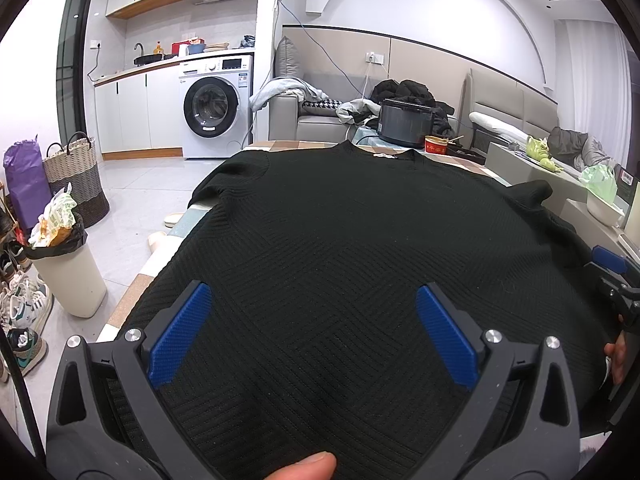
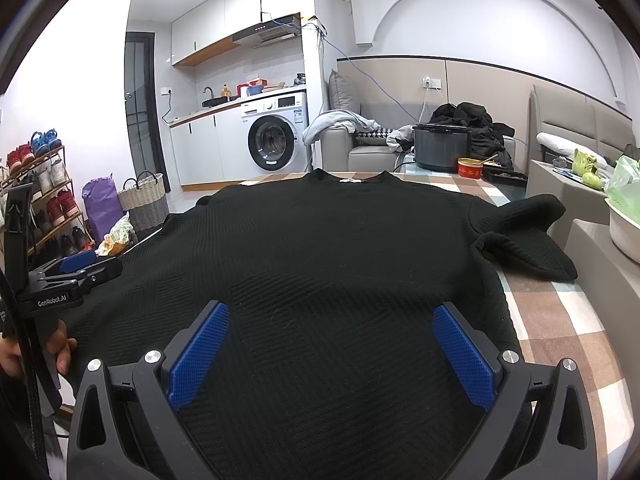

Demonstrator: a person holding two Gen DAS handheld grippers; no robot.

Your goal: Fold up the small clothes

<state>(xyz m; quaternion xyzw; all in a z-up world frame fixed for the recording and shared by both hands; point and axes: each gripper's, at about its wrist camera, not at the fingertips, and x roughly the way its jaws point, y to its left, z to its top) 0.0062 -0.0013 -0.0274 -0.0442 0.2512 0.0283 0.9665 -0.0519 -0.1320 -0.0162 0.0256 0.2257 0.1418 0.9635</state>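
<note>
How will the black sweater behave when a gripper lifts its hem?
The sweater looks like a thick ribbed knit, so it will probably drape and sag, not hold shape. Its right sleeve already lies crumpled, suggesting floppiness. The textured fabric likely grips rather than slips.

Checked table: black sweater flat; pot, red bowl behind.

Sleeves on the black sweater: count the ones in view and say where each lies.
2. One sleeve lies crumpled at the sweater's right edge on the checked table; the other sleeve lies at its left edge, by the table's side. Parts may be tucked under.
</note>
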